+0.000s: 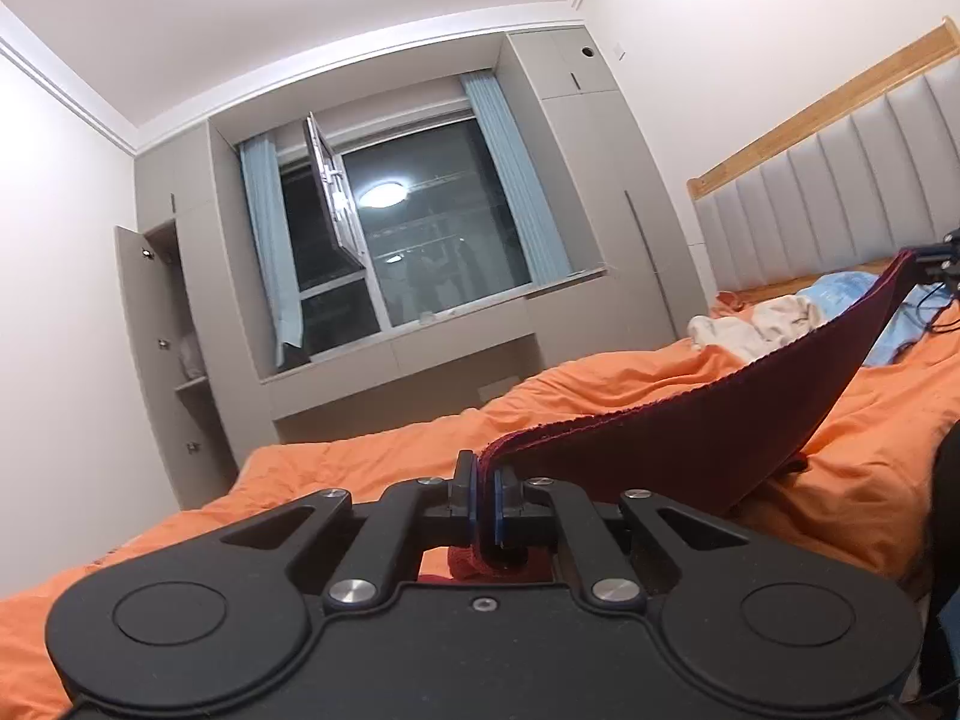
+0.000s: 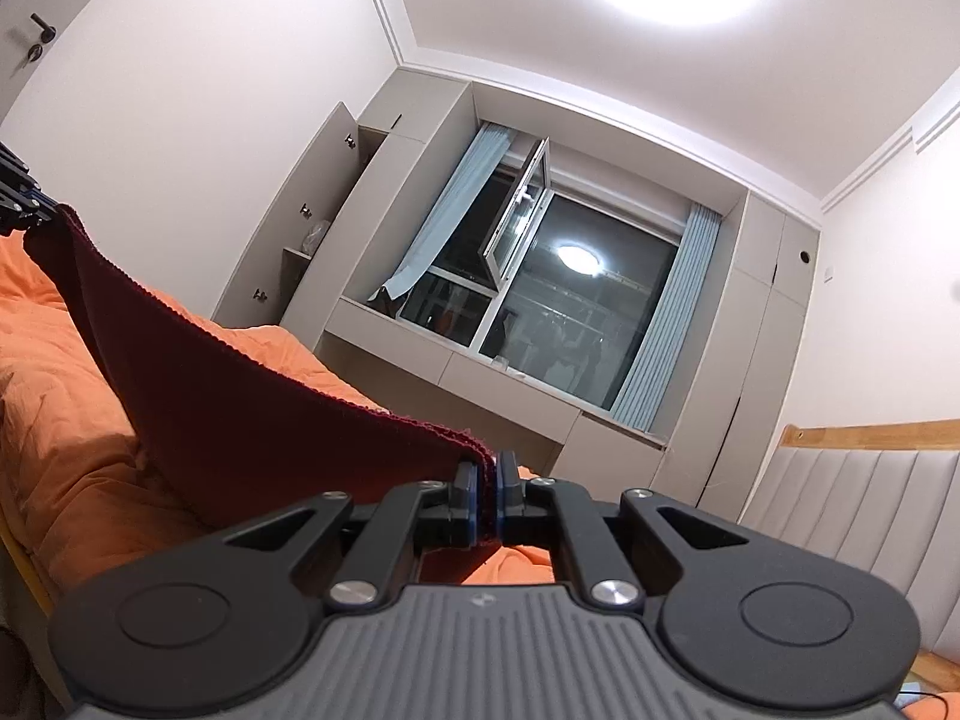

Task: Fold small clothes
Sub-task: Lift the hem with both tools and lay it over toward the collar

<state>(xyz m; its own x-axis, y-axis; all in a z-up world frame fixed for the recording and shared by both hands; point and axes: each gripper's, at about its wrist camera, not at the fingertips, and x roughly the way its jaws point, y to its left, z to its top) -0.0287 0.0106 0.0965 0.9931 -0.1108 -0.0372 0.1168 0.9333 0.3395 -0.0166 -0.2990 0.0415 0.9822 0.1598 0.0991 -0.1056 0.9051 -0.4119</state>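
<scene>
Left tongs (image 1: 486, 480) and right tongs (image 2: 487, 471), each clamped on an opposite corner of one dark-red knitted cloth (image 1: 690, 420), its long axis slung between them above the orange-quilted bed (image 1: 360, 468).

An orange duvet (image 1: 600, 384) covers the bed. A padded grey headboard (image 1: 840, 192) stands behind it. One window (image 2: 540, 282) sash is tilted open between blue curtains (image 1: 516, 180).
</scene>
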